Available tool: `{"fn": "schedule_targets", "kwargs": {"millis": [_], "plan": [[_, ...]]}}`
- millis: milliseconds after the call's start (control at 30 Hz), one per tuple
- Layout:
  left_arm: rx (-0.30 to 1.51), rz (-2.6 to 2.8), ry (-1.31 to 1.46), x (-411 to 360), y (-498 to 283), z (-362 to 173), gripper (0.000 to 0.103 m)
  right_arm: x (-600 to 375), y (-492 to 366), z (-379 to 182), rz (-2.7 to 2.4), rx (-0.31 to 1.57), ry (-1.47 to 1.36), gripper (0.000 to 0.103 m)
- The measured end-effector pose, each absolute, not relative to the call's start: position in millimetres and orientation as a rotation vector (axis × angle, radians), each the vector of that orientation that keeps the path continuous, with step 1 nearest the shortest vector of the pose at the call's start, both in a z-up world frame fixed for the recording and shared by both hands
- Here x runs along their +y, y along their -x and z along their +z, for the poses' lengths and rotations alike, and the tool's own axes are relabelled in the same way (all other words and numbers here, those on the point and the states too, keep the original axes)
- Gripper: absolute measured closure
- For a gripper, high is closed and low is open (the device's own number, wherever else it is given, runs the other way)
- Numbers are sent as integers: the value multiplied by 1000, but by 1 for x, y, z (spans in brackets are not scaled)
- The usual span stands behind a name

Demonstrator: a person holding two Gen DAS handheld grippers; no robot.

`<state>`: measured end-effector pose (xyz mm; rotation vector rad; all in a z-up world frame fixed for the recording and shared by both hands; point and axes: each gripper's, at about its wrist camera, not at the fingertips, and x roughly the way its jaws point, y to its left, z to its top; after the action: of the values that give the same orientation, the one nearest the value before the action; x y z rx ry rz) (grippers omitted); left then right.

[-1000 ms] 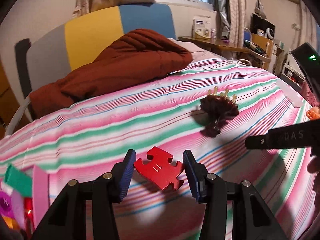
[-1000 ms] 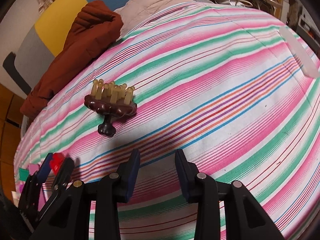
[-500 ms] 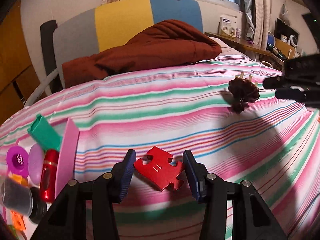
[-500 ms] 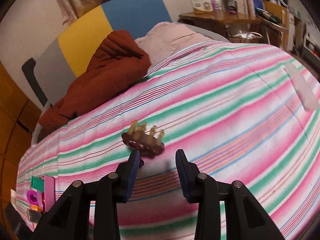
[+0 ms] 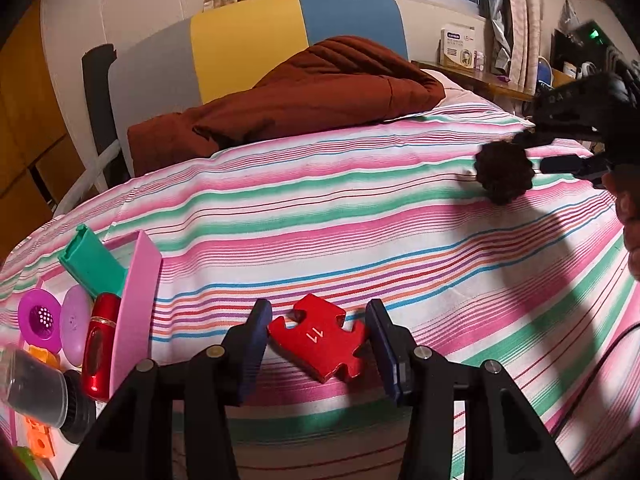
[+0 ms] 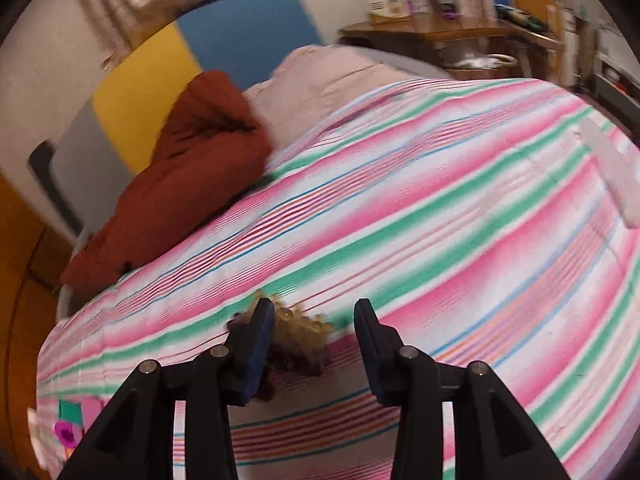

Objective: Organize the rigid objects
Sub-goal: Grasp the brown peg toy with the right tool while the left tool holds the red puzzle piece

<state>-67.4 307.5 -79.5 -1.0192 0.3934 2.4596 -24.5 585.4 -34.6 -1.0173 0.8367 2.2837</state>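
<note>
My left gripper (image 5: pixel 318 336) is shut on a red jigsaw-shaped piece (image 5: pixel 318 336) marked 11 and holds it just above the striped bedspread. A pink tray (image 5: pixel 136 312) with several small objects lies to its left. My right gripper (image 6: pixel 314 334) is open, its jaws on either side of a dark brown massager with pale yellow prongs (image 6: pixel 298 330) that rests on the bed. In the left wrist view the massager (image 5: pixel 504 172) lies at the far right with the right gripper (image 5: pixel 560 152) at it.
In the tray are a green box (image 5: pixel 94 262), a red cylinder (image 5: pixel 98 344), purple round pieces (image 5: pixel 40 318) and a clear bottle (image 5: pixel 36 392). A rust-brown quilt (image 5: pixel 288 96) lies at the head of the bed. A wooden desk (image 6: pixel 448 30) stands beyond.
My right gripper has closed in on the massager, which now sits between its open jaws. My left gripper has carried the red piece leftward, nearer the pink tray.
</note>
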Motion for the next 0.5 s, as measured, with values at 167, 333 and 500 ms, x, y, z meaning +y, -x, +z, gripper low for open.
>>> {"fn": "schedule_targets", "kwargs": {"millis": [167, 333, 500], "plan": [[382, 2456, 1022, 306, 68, -80, 54, 615, -1, -47, 2117, 1021, 1007, 62], [382, 2456, 1022, 306, 67, -79, 54, 629, -27, -41, 2077, 1198, 869, 61], [381, 2456, 1023, 307, 67, -79, 54, 617, -21, -33, 2138, 1176, 882, 60]]}}
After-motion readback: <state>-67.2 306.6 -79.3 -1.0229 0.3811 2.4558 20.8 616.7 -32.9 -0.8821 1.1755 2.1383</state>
